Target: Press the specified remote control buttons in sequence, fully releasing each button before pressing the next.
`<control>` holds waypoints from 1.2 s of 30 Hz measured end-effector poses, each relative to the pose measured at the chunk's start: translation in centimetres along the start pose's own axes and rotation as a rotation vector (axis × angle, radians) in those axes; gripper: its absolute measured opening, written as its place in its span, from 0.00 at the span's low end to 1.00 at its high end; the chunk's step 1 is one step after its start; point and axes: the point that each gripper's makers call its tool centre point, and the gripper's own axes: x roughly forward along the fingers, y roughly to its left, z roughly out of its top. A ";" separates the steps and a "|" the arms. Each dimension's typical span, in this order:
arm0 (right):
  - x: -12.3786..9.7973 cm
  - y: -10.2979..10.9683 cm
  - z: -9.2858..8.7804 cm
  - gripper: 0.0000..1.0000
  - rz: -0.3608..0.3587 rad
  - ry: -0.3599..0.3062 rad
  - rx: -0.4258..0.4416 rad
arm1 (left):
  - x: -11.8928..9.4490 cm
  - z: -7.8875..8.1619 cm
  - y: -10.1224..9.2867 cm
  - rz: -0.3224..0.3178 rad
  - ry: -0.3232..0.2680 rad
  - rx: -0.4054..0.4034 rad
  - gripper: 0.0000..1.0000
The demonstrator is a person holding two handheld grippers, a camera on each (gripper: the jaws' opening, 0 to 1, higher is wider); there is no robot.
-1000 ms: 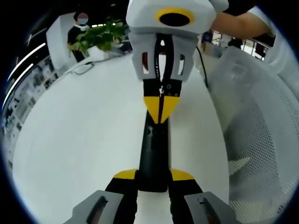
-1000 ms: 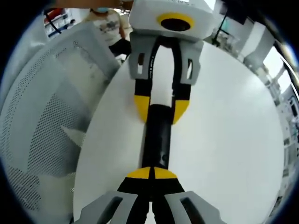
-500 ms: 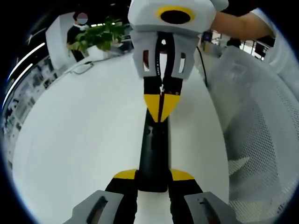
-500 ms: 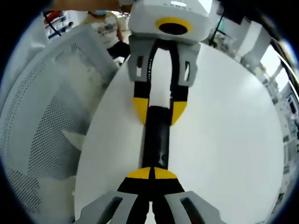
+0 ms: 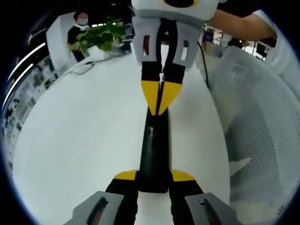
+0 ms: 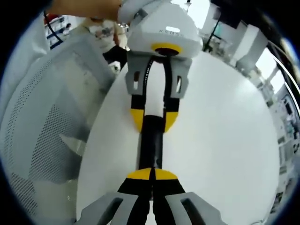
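A slim black remote control [image 5: 153, 145] lies lengthwise on the white table [image 5: 84, 140]. My left gripper [image 5: 154, 177] is shut on the remote's near end, one yellow pad on each side. From the far side my right gripper [image 5: 159, 98] points down at it, its yellow tips pressed together over the remote's far part. In the right gripper view, my right gripper [image 6: 152, 174] is shut with nothing between its tips, just above the remote [image 6: 151, 143]. The left gripper [image 6: 151, 119] clamps the remote's other end. I cannot tell whether the right tips touch the remote.
A white mesh chair [image 5: 262, 131] stands close along the table's edge, also the chair [image 6: 42, 122] in the right gripper view. A potted plant [image 5: 101, 35] and a cable [image 5: 84, 69] sit at the table's far side. A person [image 5: 77, 33] stands behind.
My right gripper has drawn back and up from the remote, still shut. The left gripper and the remote have not moved.
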 end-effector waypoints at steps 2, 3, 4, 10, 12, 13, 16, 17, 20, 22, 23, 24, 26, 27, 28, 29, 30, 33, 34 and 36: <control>-0.1 0.0 0.0 0.00 -0.002 0.003 -0.004 | 0.0 0.0 0.0 0.000 0.001 0.000 0.24; -0.3 -0.1 0.1 0.00 -0.003 0.004 -0.005 | 0.0 0.0 0.0 0.000 0.001 0.000 0.24; -0.4 -0.1 0.1 0.00 -0.004 0.003 -0.005 | 0.0 0.0 0.0 0.000 0.001 0.000 0.24; -0.7 -0.3 0.2 0.00 -0.007 -0.004 0.000 | 0.0 0.0 0.0 0.002 -0.002 0.000 0.24; -0.7 -0.4 0.2 0.00 -0.006 -0.004 -0.003 | 0.0 -0.1 0.1 0.002 -0.003 -0.001 0.24; -0.7 -0.4 0.2 0.00 -0.005 -0.004 -0.005 | 0.0 -0.1 0.1 0.002 -0.003 -0.002 0.24; -0.7 -0.5 0.3 0.00 -0.005 -0.003 -0.008 | 0.0 -0.1 0.1 0.002 -0.003 -0.003 0.24; -0.7 -0.6 0.3 0.00 -0.004 -0.003 -0.008 | 0.0 -0.1 0.1 0.002 -0.004 -0.003 0.24; -0.7 -0.7 0.3 0.00 -0.001 -0.003 -0.013 | 0.0 -0.1 0.1 0.004 -0.005 -0.005 0.24; -0.8 -0.8 0.4 0.00 -0.001 -0.006 -0.014 | 0.0 -0.1 0.0 0.005 -0.007 -0.007 0.24; -0.8 -0.8 0.4 0.00 0.000 -0.006 -0.014 | 0.0 -0.1 0.0 0.005 -0.008 -0.007 0.24; -0.8 -0.8 0.4 0.00 0.002 -0.008 -0.015 | 0.0 -0.1 0.0 0.005 -0.009 -0.008 0.24; -0.9 -0.9 0.5 0.00 0.004 -0.010 -0.015 | 0.0 -0.1 0.0 0.004 -0.009 -0.008 0.24; -0.9 -1.0 0.5 0.00 0.004 -0.009 -0.015 | 0.0 -0.1 0.0 0.004 -0.009 -0.008 0.24; -0.9 -1.0 0.5 0.00 0.005 -0.011 -0.016 | 0.0 -0.1 0.0 0.004 -0.008 -0.008 0.24; -0.9 -1.1 0.5 0.00 0.005 -0.011 -0.016 | 0.0 -0.1 0.1 0.004 -0.008 -0.007 0.24; -0.9 -1.1 0.6 0.00 0.007 -0.014 -0.016 | 0.0 -0.1 0.0 0.004 -0.009 -0.008 0.24; -1.0 -1.2 0.6 0.00 0.013 -0.020 -0.013 | 0.0 -0.1 0.1 0.004 -0.010 -0.008 0.24; -1.0 -1.3 0.6 0.00 0.013 -0.020 -0.012 | 0.0 -0.1 0.1 0.004 -0.010 -0.008 0.24; -1.0 -1.4 0.6 0.00 0.015 -0.019 -0.011 | 0.0 -0.1 0.1 0.004 -0.010 -0.008 0.24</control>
